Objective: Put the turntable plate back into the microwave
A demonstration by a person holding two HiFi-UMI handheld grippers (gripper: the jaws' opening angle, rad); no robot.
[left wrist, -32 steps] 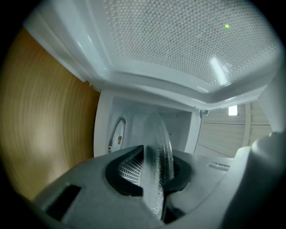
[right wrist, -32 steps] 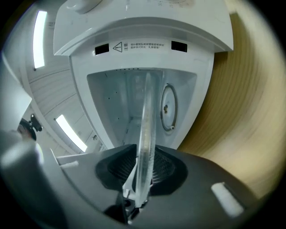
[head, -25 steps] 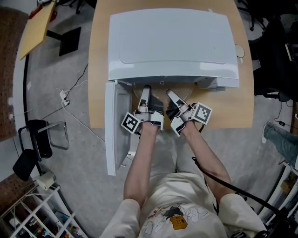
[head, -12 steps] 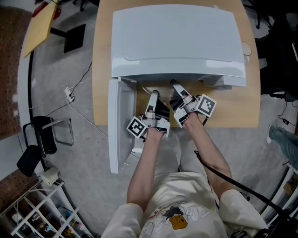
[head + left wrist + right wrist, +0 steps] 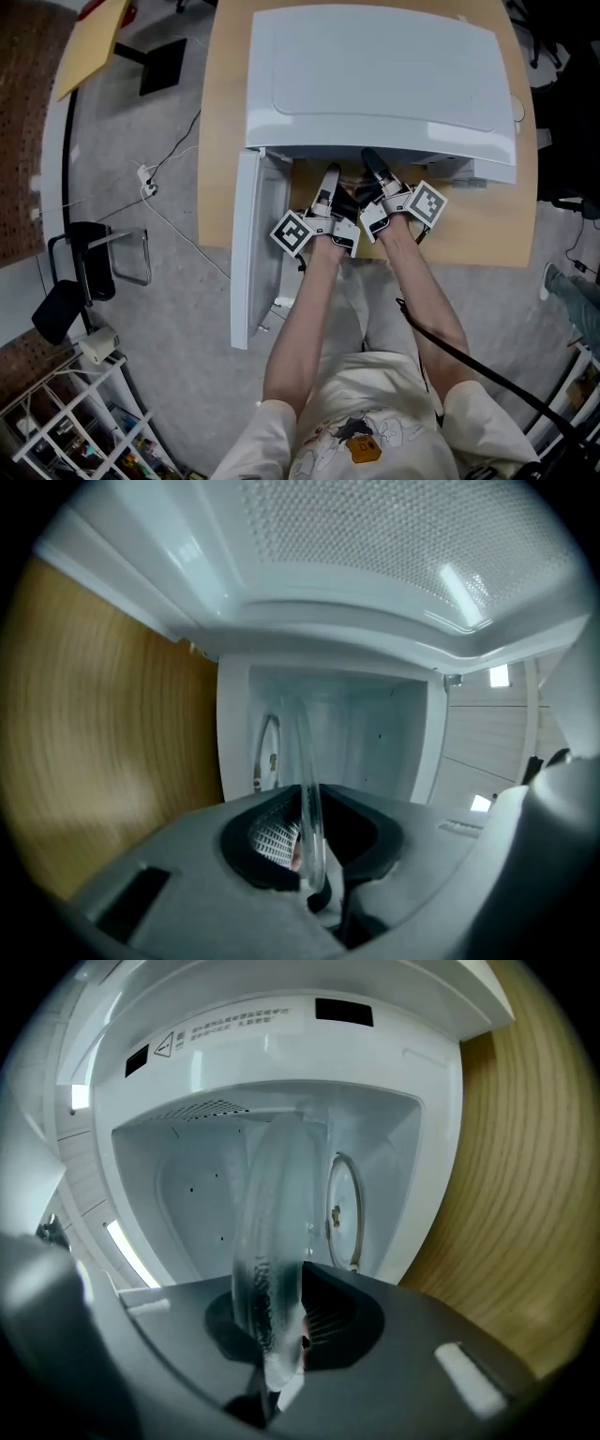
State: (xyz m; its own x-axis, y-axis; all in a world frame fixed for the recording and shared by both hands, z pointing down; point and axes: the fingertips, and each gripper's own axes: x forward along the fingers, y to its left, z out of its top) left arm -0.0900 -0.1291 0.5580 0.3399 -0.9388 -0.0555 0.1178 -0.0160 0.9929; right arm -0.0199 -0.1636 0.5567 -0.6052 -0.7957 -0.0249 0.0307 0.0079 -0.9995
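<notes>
The white microwave (image 5: 375,75) stands on a wooden table (image 5: 225,141) with its door (image 5: 253,253) swung open to the left. I hold the clear glass turntable plate (image 5: 277,1241) edge-on at the mouth of the cavity. My left gripper (image 5: 328,180) grips one side of its rim (image 5: 309,789); the jaws have just been closing with the rim between them. My right gripper (image 5: 371,163) is shut on the opposite side. Deep in the cavity lies the roller ring (image 5: 342,1208). In the head view the plate itself is mostly hidden.
The open door stands close on my left. The microwave's control side (image 5: 450,169) is to the right of the opening. A chair (image 5: 84,272) and a cable (image 5: 159,187) are on the floor to the left of the table.
Both grippers have moved forward with the plate, from in front of the table edge up to the microwave's opening. Their tips now sit under the top's front edge.
</notes>
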